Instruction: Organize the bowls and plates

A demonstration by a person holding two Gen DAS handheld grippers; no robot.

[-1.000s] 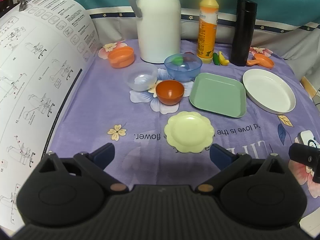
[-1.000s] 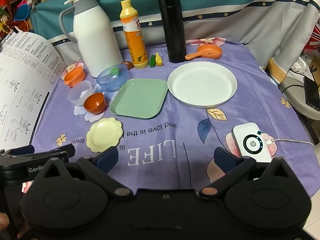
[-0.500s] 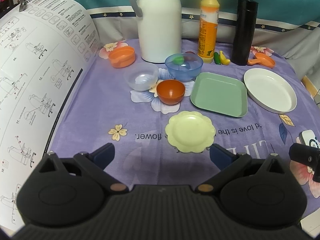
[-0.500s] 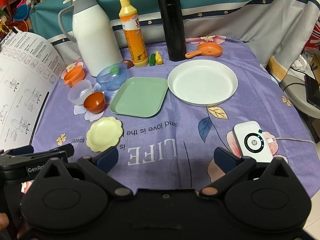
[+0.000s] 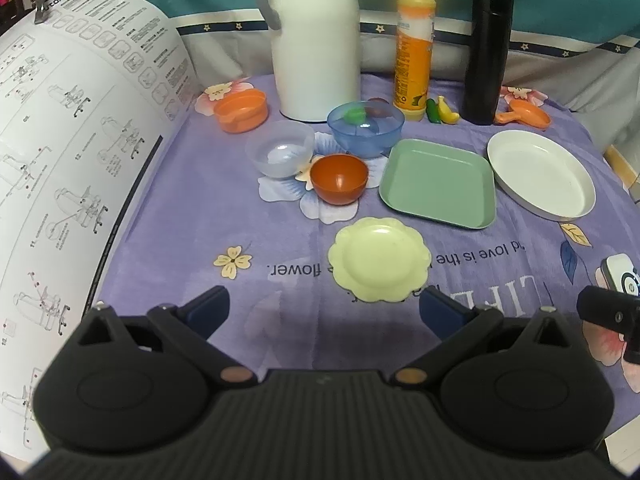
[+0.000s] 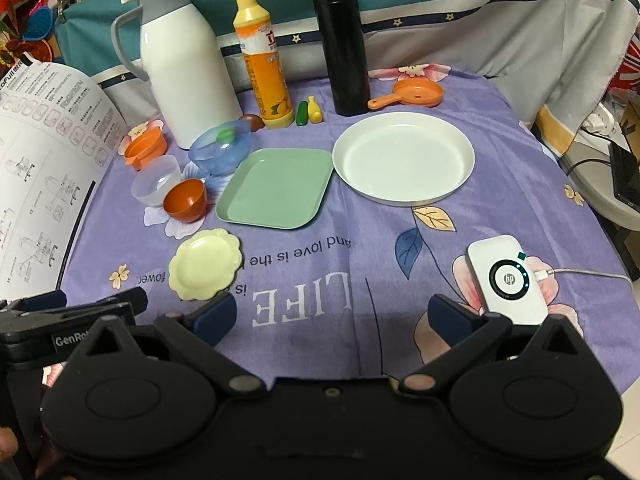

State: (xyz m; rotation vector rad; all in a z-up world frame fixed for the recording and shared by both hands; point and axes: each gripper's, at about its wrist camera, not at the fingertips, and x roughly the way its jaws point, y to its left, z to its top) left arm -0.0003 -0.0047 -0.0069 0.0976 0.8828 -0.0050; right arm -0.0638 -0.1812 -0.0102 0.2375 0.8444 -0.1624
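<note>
Nearest the cameras: two tools, both with jaws spread wide and holding nothing. Left tool (image 5: 324, 306) hovers over the purple-clothed surface (image 5: 192, 216); right tool (image 6: 332, 312) hovers at the near edge, with the left tool's finger visible at its 9 o'clock.

Plates, three, all lying flat, nothing on them:
- one pale yellow scalloped plate (image 5: 380, 265), just ahead of the left tool at 12 o'clock;
- one green square plate (image 5: 438, 182), beyond it toward 1 o'clock;
- one white round plate (image 5: 541, 174), just beside the green one at its 3 o'clock.

Bowls, three, upright and clustered at the green plate's 9 o'clock:
- one orange-brown bowl (image 5: 339, 178), nothing inside;
- one clear bowl (image 5: 280, 153), nothing visible inside;
- one blue translucent bowl (image 5: 365, 128), holding a small green item and a dark one.

Other stock:
- one orange cup (image 5: 241, 111), at 10 o'clock;
- one white jug (image 5: 314, 36), one orange bottle (image 5: 414, 40) and one black flask (image 5: 486, 54), in a row at 12 o'clock;
- one small orange pan (image 6: 412, 94);
- one white device (image 6: 506, 280), cabled, beside the right tool at 2 o'clock;
- one printed sheet (image 5: 60, 160), at 9 o'clock.
</note>
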